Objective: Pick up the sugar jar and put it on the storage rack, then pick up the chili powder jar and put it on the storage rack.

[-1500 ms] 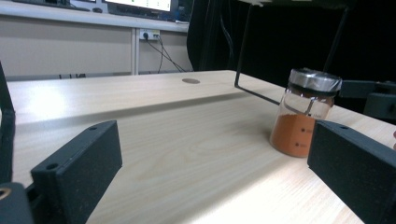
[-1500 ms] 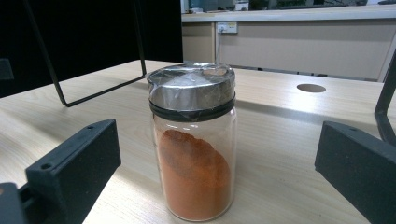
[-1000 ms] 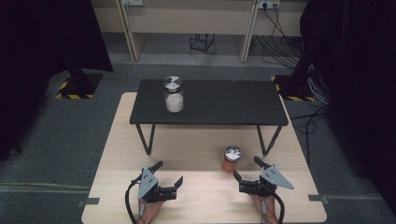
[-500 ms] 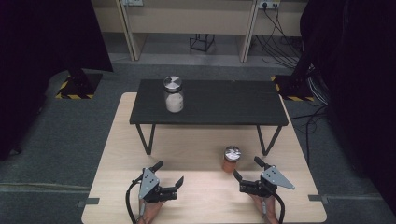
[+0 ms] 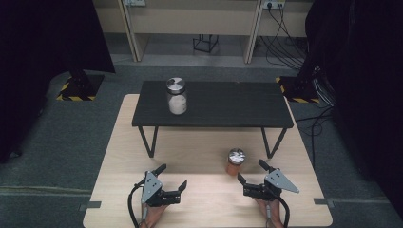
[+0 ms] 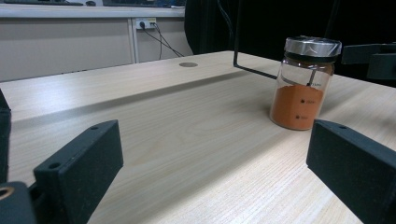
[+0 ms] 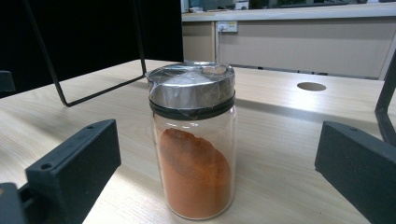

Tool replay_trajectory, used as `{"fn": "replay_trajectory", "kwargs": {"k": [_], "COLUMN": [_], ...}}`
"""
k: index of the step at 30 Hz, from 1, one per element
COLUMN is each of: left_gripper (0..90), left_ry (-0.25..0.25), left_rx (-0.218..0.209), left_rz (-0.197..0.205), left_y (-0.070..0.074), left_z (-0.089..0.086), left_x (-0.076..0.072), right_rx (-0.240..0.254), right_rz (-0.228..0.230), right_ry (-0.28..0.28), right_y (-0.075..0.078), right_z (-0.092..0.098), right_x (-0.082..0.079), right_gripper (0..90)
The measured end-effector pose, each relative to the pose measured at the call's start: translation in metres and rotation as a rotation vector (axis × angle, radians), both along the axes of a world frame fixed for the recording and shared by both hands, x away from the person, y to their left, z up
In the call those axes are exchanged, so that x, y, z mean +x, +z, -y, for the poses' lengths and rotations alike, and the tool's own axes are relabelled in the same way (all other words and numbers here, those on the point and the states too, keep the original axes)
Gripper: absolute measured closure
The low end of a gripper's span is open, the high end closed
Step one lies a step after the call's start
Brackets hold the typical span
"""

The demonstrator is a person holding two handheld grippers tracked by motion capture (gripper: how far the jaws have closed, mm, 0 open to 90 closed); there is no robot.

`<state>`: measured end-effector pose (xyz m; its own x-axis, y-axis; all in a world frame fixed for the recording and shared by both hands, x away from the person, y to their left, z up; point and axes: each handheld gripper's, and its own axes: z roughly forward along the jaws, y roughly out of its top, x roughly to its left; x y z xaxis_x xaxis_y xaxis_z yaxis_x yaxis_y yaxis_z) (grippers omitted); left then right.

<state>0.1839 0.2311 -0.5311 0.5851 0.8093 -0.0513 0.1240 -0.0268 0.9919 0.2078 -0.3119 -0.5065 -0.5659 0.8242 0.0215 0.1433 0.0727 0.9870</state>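
Observation:
A glass jar of orange powder with a silver lid stands upright on the light wooden table. My right gripper rests just in front of it, open, jaws pointing at the jar. In the right gripper view the orange jar stands close ahead of the gripper, centred between the jaws but untouched. My left gripper lies open at the front left, holding nothing. In the left gripper view the same orange jar stands farther off to the right. A jar of white powder stands on the black shelf.
The black shelf stands on thin metal legs across the back half of the table. A round hole is cut in the tabletop. Grey carpet surrounds the table, and cables lie by the back wall.

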Motion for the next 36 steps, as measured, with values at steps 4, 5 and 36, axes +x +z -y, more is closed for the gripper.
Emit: {"fn": "replay_trajectory", "kwargs": {"k": [4, 5, 36], "left_gripper": [2.9, 3.0, 2.6], "left_ry": [-0.001, -0.002, -0.013], "left_rx": [0.002, 0.003, -0.003], "left_rz": [0.002, 0.002, 0.0], "left_y": [-0.0001, 0.0001, -0.0001], "left_z": [0.0001, 0.0, -0.0016], "left_x": [0.0, 0.0004, 0.0007], "right_rx": [0.0, 0.002, -0.003], "right_rz": [-0.002, -0.001, 0.01], "right_ry": [0.001, 0.001, 0.001], "right_y": [0.0002, 0.0, 0.0002], "right_z": [0.0002, 0.0004, -0.0002], "right_x": [0.0004, 0.0003, 0.0013], "right_gripper": [0.2, 0.2, 0.2]}}
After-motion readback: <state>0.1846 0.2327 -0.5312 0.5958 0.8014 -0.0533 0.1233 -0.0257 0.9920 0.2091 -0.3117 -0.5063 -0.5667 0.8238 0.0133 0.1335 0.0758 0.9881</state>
